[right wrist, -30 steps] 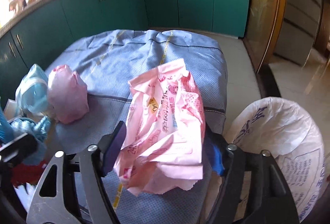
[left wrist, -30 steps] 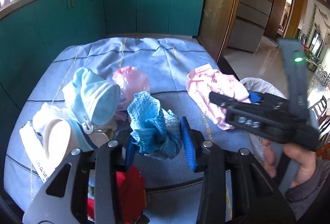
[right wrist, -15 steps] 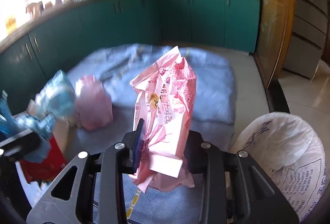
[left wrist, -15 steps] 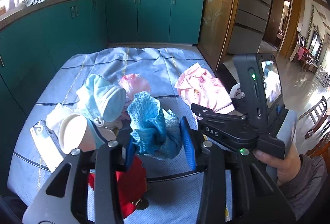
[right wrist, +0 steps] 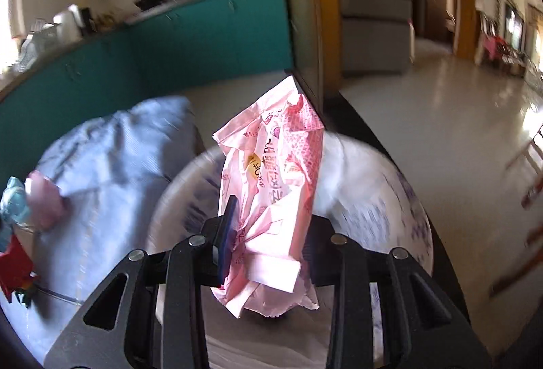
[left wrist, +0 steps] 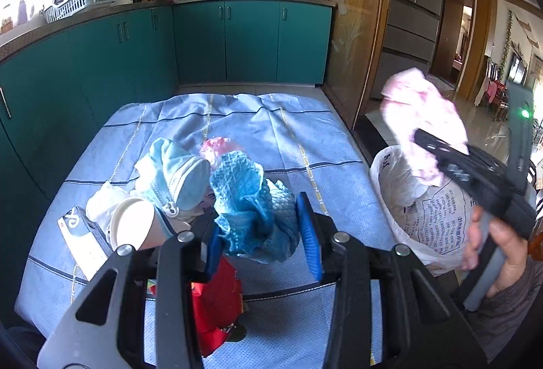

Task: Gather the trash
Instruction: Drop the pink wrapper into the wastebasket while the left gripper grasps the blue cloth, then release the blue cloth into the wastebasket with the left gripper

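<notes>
My right gripper [right wrist: 268, 243] is shut on a crumpled pink printed wrapper [right wrist: 271, 192] and holds it over the open white trash bag [right wrist: 373, 199]. In the left wrist view the wrapper [left wrist: 424, 117] hangs above the bag [left wrist: 420, 209], beside the table's right edge. My left gripper [left wrist: 261, 226] is open around a crumpled blue cloth [left wrist: 251, 199] on the blue tablecloth [left wrist: 237, 121]. Left of it lie a light blue mask [left wrist: 176, 172], a paper cup [left wrist: 132, 226], a pink plastic wad [left wrist: 217, 145] and a red wrapper [left wrist: 213, 301].
A white and blue carton [left wrist: 81, 236] lies at the table's left front edge. Teal kitchen cabinets [left wrist: 135, 50] run behind and to the left. A wooden and glass partition [left wrist: 356, 29] stands at the right, with tiled floor [right wrist: 441, 131] beyond.
My right gripper lifted the pink wrapper off the table and swung it right, over the trash bag. My left gripper stayed open around the blue cloth.
</notes>
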